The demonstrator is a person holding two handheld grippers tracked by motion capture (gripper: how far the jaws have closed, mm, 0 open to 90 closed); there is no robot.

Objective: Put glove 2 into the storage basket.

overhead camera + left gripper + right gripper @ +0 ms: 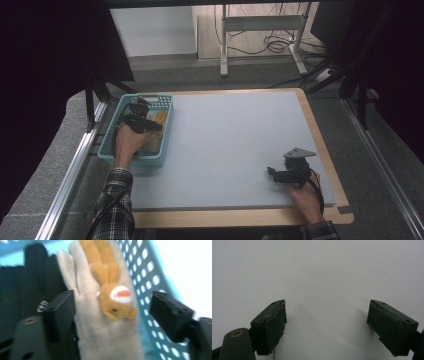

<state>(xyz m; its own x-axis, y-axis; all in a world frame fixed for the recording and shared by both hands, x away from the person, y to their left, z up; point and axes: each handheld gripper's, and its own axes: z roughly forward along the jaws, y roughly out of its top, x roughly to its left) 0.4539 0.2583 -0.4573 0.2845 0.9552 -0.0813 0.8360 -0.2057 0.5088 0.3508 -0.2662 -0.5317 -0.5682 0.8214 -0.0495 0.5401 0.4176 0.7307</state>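
Observation:
A teal perforated basket point(169, 131) stands at the table's left edge. Inside it lies a beige knitted glove point(100, 337) with a small orange plush rabbit point(105, 270) on its back, and a black glove point(30, 290) lies beside it. My left gripper point(145, 122) reaches into the basket. In the left gripper view, the left gripper point(111, 297) is open, its jaws wide on either side of the beige glove, the right one well off it. My right gripper point(272, 172) rests low over the mat at the front right. In its own view, the right gripper point(327, 312) is open and empty.
A pale grey-blue mat point(235, 145) covers most of the wooden table point(240, 217). A metal rail point(70, 175) runs along the left side. Beyond the table stand a desk frame point(260, 30) and cables on the floor.

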